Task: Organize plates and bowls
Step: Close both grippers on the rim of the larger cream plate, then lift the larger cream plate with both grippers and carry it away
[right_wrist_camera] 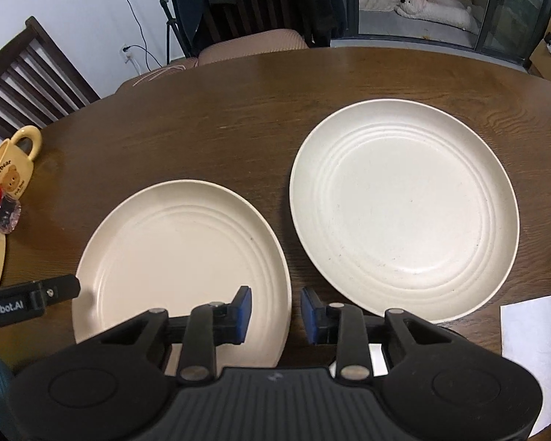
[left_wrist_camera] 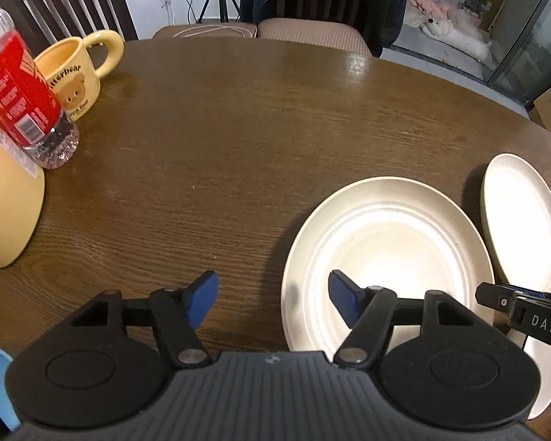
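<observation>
Two cream ribbed plates lie side by side on the brown wooden table (right_wrist_camera: 220, 117). The left plate (right_wrist_camera: 180, 257) also shows in the left wrist view (left_wrist_camera: 385, 242). The right plate (right_wrist_camera: 404, 209) shows at that view's right edge (left_wrist_camera: 525, 220). My left gripper (left_wrist_camera: 273, 299) is open and empty, its right finger over the left plate's near rim. My right gripper (right_wrist_camera: 275, 314) is open and empty, above the gap between the two plates at their near edges. Part of the left gripper (right_wrist_camera: 29, 299) shows at the left of the right wrist view.
A yellow bear mug (left_wrist_camera: 79, 70) and a clear bottle with a red label (left_wrist_camera: 22, 99) stand at the table's left. A yellow flat item (left_wrist_camera: 7, 213) lies beside them. White paper (right_wrist_camera: 536, 352) lies at the near right. Chairs (left_wrist_camera: 308, 33) stand behind the table.
</observation>
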A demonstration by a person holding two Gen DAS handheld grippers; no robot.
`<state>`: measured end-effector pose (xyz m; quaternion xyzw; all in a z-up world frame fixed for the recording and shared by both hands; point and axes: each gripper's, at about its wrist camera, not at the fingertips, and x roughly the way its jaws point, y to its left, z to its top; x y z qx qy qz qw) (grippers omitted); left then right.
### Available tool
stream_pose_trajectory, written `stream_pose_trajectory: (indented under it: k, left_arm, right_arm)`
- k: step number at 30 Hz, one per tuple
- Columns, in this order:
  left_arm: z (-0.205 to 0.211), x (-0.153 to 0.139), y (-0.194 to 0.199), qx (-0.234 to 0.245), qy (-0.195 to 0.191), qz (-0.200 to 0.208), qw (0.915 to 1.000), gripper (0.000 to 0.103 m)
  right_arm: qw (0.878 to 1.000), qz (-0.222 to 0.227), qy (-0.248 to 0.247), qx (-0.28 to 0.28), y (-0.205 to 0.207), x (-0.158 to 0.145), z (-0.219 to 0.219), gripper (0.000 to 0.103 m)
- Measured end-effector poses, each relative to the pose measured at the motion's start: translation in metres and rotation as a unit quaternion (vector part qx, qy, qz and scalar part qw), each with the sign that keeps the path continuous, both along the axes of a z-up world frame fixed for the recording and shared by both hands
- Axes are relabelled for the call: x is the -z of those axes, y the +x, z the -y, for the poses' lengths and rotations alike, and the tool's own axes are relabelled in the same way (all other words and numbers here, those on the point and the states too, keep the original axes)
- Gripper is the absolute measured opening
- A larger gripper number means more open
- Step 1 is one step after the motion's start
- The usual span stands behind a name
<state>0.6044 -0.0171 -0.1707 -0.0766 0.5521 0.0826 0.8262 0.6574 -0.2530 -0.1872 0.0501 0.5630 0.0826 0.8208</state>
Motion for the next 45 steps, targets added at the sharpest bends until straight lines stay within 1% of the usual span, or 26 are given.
stream_pose_trajectory:
  k: [9,12,14,21,23,26,28,33,45]
  left_arm:
    - [0.002,0.013,0.006,-0.003,-0.008,-0.009,0.9999,0.05]
    - [0.002,0.016,0.008,-0.001,-0.012,-0.012,0.9999,0.045]
    - [0.003,0.018,0.009,0.002,-0.014,-0.015,0.9998,0.035]
    - [0.001,0.022,0.011,0.002,-0.022,-0.017,0.9996,0.029]
    - [0.001,0.024,0.012,0.002,-0.024,-0.02,0.9995,0.022]
    - [-0.001,0.028,0.013,0.001,-0.034,-0.023,0.9992,0.015]
    - [-0.002,0.028,0.013,0.001,-0.037,-0.022,0.9991,0.013]
    - [-0.001,0.028,0.014,0.001,-0.033,-0.019,0.9993,0.013]
    - [0.007,0.024,0.011,0.002,-0.019,-0.017,0.9997,0.013]
  right_arm:
    - [1.0,-0.009,0.001,-0.004,0.004,0.012,0.003,0.02]
    - [1.0,-0.007,0.002,-0.005,0.005,0.012,0.004,0.019]
    - [1.0,-0.006,0.002,-0.006,0.005,0.013,0.004,0.019]
    - [1.0,-0.006,0.002,-0.012,0.003,0.011,0.004,0.017]
    - [1.0,-0.007,0.001,-0.012,0.004,0.011,0.004,0.015]
    - [1.0,-0.007,-0.003,-0.013,0.006,0.012,0.003,0.012]
    - [1.0,-0.008,-0.003,-0.014,0.006,0.013,0.003,0.01]
    - [1.0,-0.007,-0.005,-0.016,0.006,0.015,0.003,0.006]
    - [1.0,-0.001,-0.009,-0.02,0.004,0.016,0.001,0.006]
